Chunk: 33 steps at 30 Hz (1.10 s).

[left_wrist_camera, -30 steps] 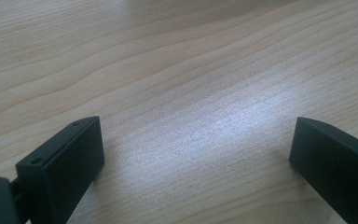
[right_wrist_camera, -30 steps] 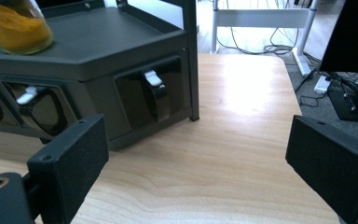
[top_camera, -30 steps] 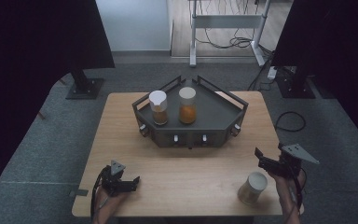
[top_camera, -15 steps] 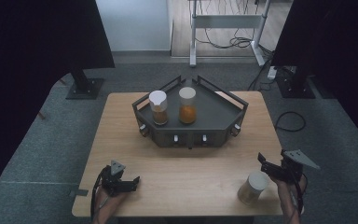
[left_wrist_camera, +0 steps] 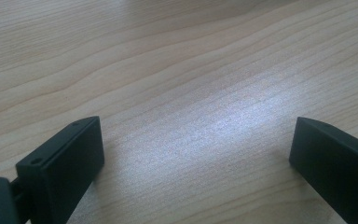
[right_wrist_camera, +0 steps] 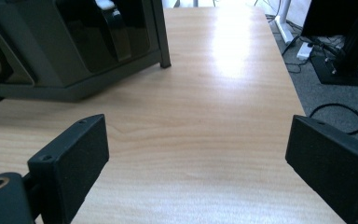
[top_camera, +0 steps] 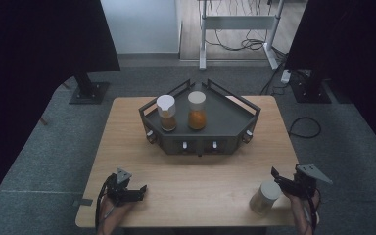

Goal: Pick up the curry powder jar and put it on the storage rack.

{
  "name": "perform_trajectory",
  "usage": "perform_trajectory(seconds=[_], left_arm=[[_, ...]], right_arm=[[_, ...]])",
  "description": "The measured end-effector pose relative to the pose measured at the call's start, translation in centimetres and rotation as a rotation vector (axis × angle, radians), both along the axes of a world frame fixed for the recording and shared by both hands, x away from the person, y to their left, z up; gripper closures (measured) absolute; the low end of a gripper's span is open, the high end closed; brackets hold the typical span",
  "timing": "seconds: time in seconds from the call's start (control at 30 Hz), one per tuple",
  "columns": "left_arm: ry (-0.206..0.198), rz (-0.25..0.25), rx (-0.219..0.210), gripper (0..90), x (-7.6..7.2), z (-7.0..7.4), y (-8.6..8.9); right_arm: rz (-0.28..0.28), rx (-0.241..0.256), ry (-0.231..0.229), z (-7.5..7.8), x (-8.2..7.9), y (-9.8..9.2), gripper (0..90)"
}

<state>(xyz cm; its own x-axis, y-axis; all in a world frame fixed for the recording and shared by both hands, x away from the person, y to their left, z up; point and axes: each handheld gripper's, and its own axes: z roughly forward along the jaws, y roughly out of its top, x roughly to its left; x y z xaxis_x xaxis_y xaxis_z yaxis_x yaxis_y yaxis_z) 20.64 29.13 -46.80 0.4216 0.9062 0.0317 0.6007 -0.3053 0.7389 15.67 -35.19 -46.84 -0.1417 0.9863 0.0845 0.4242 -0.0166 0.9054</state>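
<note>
At the lower left of the high view — left gripper [top_camera: 139, 189]: it lies low on the bare wooden table [top_camera: 200, 166], jaws spread wide with nothing between them; the left gripper view shows plain wood grain between its two black pads [left_wrist_camera: 63, 163].

Upper centre — rack [top_camera: 225, 122]: a dark, angular tray with a low rail, holding two jars side by side but apart.

Jar with brown contents [top_camera: 166, 112]: upright in the rack, white lid on, at the left of the pair.

Jar with orange contents [top_camera: 197, 110]: upright, just to the right of the first; free floor remains in the rack's right half.

Lower right — pale jar [top_camera: 265, 197]: it stands upright on the table near the front edge, well apart from the rack. This looks like the thing to fetch.

Far lower right — right gripper [top_camera: 278, 177]: released, jaws wide apart, just beside the pale jar's upper right and not around it. In the right gripper view it faces the rack's corner [right_wrist_camera: 65, 51] and open table.

Doing the step well (judgement): turn the right gripper toward the pale jar so its body sits centred between the pads, below the lid, before closing. Keep the jaws level so the jar stays upright, close gently, and lift clear before heading for the rack's free right side.

Risk (judgement): a jaw tip nudging the jar could tip it off the near edge.
</note>
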Motion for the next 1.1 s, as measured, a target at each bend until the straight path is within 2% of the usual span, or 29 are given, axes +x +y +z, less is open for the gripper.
perform_trajectory(seconds=[0.6, 1.1], left_arm=[[0.0, 0.0, 0.0, 2.7, 0.0, 0.0, 0.0], [0.0, 0.0, 0.0, 2.7, 0.0, 0.0, 0.0]], right_arm=[[-0.017, -0.03, 0.069, -1.2, 0.0, 0.2, 5.5], [-0.025, -0.028, 0.121, -2.0, 0.2, 0.3, 5.6]])
